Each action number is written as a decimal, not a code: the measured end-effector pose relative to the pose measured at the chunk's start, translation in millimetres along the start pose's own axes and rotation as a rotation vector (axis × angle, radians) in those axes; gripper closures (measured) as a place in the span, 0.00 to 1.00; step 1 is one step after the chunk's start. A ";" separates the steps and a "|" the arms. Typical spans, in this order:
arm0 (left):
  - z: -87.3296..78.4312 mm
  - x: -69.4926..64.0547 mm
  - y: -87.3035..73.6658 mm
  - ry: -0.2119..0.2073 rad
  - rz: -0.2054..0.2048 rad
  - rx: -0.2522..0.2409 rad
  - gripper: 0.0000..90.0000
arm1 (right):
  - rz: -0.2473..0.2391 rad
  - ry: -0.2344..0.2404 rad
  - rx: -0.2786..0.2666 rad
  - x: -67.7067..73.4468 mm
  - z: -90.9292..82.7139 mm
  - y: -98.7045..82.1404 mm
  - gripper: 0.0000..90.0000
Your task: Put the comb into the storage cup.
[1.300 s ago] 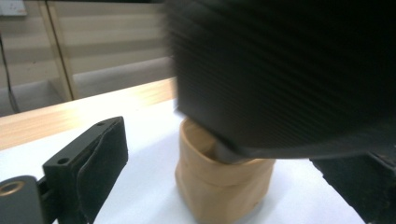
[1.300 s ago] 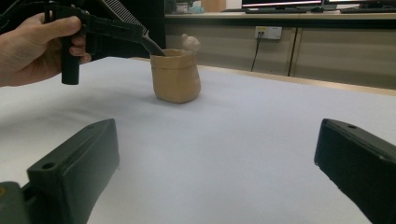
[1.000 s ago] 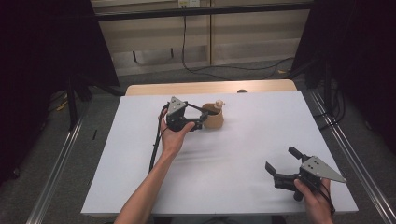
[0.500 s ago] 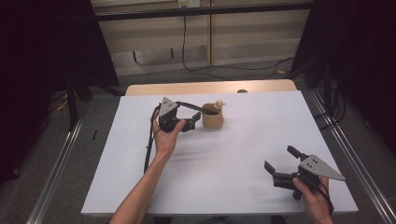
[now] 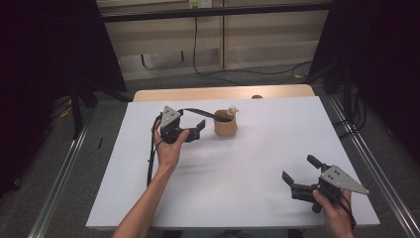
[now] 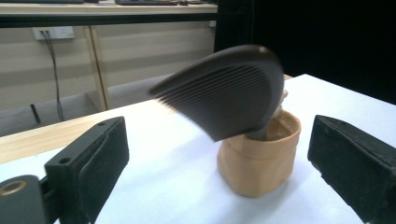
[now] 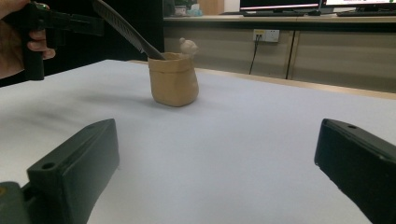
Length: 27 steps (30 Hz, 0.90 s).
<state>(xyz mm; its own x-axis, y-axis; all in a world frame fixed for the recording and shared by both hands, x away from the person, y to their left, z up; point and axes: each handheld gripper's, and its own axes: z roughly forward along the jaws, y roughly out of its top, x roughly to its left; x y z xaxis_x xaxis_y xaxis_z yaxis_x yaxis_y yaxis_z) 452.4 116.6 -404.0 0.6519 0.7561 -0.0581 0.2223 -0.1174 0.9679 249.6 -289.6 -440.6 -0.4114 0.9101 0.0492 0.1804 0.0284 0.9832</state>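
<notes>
A dark comb (image 6: 229, 88) stands tilted in a small tan pot (image 5: 225, 127), its handle end down inside and its toothed end leaning out over the rim toward the left gripper (image 5: 194, 130). The pot sits toward the far middle of the white counter (image 5: 257, 198). The left gripper's fingers are spread wide just beside the pot — gripping nothing. The right gripper (image 5: 301, 173) lies well apart from the pot, at the counter's near corner — fingers wide apart too, empty.

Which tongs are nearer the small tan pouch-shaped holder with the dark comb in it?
Left. The left tongs sit open just beside the small tan pouch-shaped holder; the right tongs sit open far off, near the table's near right corner.
</notes>
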 end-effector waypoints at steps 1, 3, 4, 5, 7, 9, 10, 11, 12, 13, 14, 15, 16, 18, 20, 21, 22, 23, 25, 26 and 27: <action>-2.0 0.9 -1.0 -0.002 -0.007 -0.006 0.06 | -0.005 -0.002 0.001 0.3 -0.5 0.2 0.00; -5.8 2.4 -1.7 -0.008 -0.006 -0.003 0.06 | -0.007 -0.002 0.000 1.2 -0.4 0.3 0.00; -7.5 2.8 -1.9 -0.007 -0.007 -0.010 0.05 | -0.007 -0.003 -0.001 1.4 -0.2 0.4 0.00; -10.4 3.7 -2.1 -0.008 -0.006 -0.025 0.05 | -0.008 -0.005 0.000 1.4 -0.1 0.4 0.00; -15.0 3.4 -2.3 -0.012 -0.008 -0.037 0.05 | -0.009 -0.010 0.000 1.2 0.6 0.5 0.00; -19.1 3.6 -2.1 -0.011 0.007 -0.038 0.04 | -0.005 -0.015 -0.002 1.1 0.9 0.7 0.00; -22.3 2.9 -2.4 -0.004 0.003 -0.041 0.04 | -0.008 -0.017 -0.003 0.9 0.4 0.8 0.00; -24.6 2.3 -2.9 -0.003 -0.005 -0.046 0.03 | -0.010 -0.019 -0.005 0.9 -0.3 1.2 0.00; -26.6 2.4 -3.0 -0.004 -0.003 -0.043 0.02 | -0.006 -0.022 -0.008 1.1 -0.7 1.4 0.00; -29.3 2.1 -2.7 -0.006 -0.003 -0.034 0.02 | -0.007 -0.023 -0.008 0.9 -1.0 1.5 0.00; -30.2 1.3 -2.7 -0.005 -0.001 -0.038 0.02 | -0.007 -0.024 -0.009 1.0 -1.3 1.6 0.00; -33.1 0.4 -3.0 -0.007 0.003 -0.045 0.03 | -0.006 -0.024 -0.009 1.1 -1.5 1.7 0.00; -35.1 0.0 -3.2 -0.010 0.009 -0.048 0.03 | -0.007 -0.024 -0.009 1.3 -1.8 1.7 0.00; -38.1 -0.5 -4.3 -0.027 0.007 -0.053 0.03 | -0.007 -0.024 -0.008 1.4 -2.1 1.9 0.00; -41.1 -2.9 -5.2 -0.020 0.030 -0.052 0.03 | -0.005 -0.024 -0.010 1.6 -1.9 2.0 0.00; -44.6 -3.6 -5.5 -0.005 0.056 -0.053 0.03 | -0.007 -0.025 -0.010 1.5 -1.7 2.0 0.00; -46.9 -4.5 -5.9 -0.001 0.051 -0.063 0.03 | -0.006 -0.024 -0.009 1.7 -1.6 1.9 0.00; -49.6 -4.4 -6.3 -0.006 0.053 -0.061 0.03 | -0.006 -0.024 -0.009 1.6 -1.5 1.9 0.00; -54.1 -5.8 -8.8 0.007 0.049 -0.067 0.03 | -0.007 -0.025 -0.011 1.3 -1.5 2.0 0.00; -56.4 -5.8 -10.6 0.015 0.049 -0.071 0.03 | -0.008 -0.026 -0.011 1.4 -1.6 2.0 0.00; -58.8 -5.4 -12.8 0.027 0.049 -0.073 0.03 | -0.008 -0.025 -0.009 1.5 -2.0 2.1 0.00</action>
<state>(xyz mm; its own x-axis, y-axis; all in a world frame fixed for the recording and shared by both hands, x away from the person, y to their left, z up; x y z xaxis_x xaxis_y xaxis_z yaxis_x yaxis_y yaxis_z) 403.4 151.9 -401.7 0.6403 0.7681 -0.0048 0.1371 -0.1081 0.9846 247.5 -289.0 -438.0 -0.3908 0.9197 0.0370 0.1693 0.0323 0.9850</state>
